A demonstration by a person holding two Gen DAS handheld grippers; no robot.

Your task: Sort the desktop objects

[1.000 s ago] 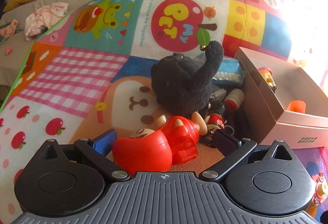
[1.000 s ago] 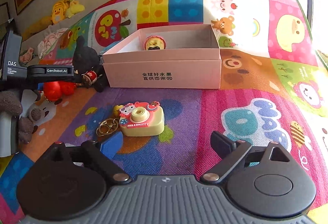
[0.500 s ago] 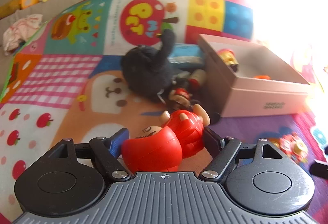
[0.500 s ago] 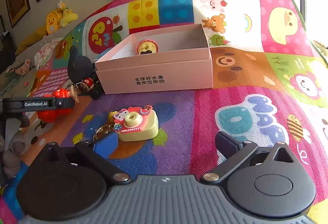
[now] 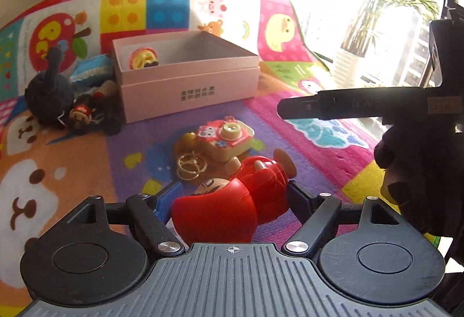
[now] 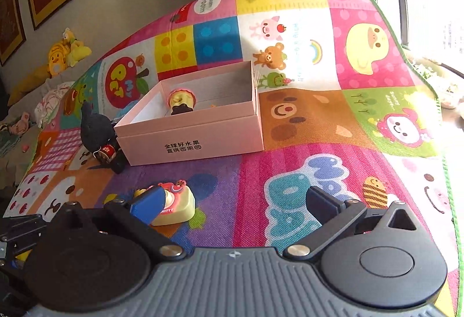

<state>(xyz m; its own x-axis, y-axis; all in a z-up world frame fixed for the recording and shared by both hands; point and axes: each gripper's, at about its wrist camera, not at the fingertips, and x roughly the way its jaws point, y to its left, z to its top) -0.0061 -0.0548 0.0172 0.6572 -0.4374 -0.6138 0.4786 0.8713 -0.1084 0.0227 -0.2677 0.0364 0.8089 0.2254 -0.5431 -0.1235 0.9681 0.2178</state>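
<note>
The left tongs (image 5: 232, 195) were pinching a red toy figure (image 5: 232, 206) lying sideways between the pads. The right tongs (image 6: 237, 204) were spread wide with nothing in them — the left pad just overlapped the little camera toy (image 6: 177, 206) at about 9 o'clock in that view. The pink box (image 5: 188, 82) sat open on the colourful play mat (image 6: 304, 166), up around 11 o'clock in the left view, with a small round yellow toy (image 5: 143, 60) already inside. A black plush (image 5: 47, 96) and a few small bits — hard to make out — were piled against the box's left side.
</note>
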